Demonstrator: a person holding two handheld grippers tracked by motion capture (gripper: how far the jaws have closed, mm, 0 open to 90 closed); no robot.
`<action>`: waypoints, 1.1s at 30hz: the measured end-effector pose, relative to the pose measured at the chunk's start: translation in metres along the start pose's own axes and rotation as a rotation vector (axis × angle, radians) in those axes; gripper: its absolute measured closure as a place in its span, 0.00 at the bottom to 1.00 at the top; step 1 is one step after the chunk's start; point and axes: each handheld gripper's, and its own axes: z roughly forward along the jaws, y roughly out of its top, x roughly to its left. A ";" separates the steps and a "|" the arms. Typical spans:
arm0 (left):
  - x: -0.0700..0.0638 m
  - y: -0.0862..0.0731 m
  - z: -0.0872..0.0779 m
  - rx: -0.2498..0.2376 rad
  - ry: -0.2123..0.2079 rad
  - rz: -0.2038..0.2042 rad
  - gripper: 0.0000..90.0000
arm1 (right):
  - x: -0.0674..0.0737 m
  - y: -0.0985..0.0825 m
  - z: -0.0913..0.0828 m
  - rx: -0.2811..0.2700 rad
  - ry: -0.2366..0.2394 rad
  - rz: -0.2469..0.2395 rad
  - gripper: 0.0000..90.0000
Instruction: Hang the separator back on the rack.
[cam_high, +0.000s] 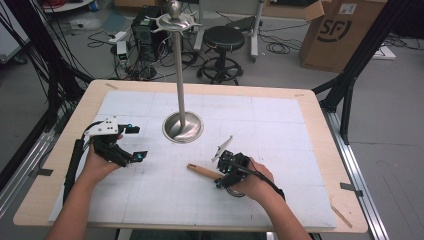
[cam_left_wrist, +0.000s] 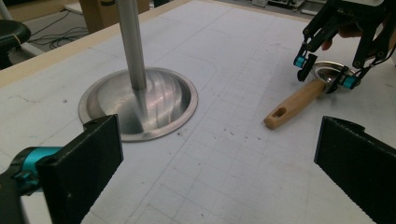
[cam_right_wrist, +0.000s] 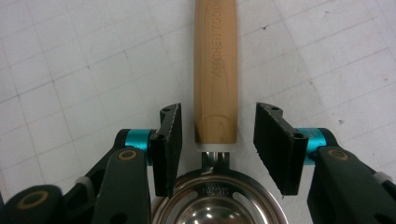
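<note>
The ladle (cam_right_wrist: 217, 70) lies flat at the stand's (cam_high: 182, 127) 5 o'clock. The right gripper (cam_right_wrist: 218, 140) straddles its handle, pads apart, untouching; closing off-centre could twist it aside. The left gripper (cam_left_wrist: 219, 163) hangs wide open, empty.

A pale wooden surface (cam_high: 320, 117) carries a white gridded mat (cam_high: 260, 130). Behind it lies grey floor (cam_high: 395, 100) strewn with black cables (cam_high: 280, 47). A black round stool (cam_high: 223, 39) stands there, a computer tower (cam_high: 145, 30) to its left, a cardboard box (cam_high: 340, 32) at right.
</note>
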 end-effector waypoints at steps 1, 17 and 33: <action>0.000 0.000 0.000 0.001 -0.001 0.003 0.02 | 0.000 0.000 0.001 0.003 0.002 0.000 0.57; -0.001 0.001 0.000 -0.002 -0.003 0.005 0.02 | 0.004 0.009 0.006 0.097 -0.028 -0.024 0.76; 0.001 0.000 -0.002 0.000 -0.001 0.002 0.02 | -0.005 0.006 -0.028 -0.148 -0.014 -0.033 0.76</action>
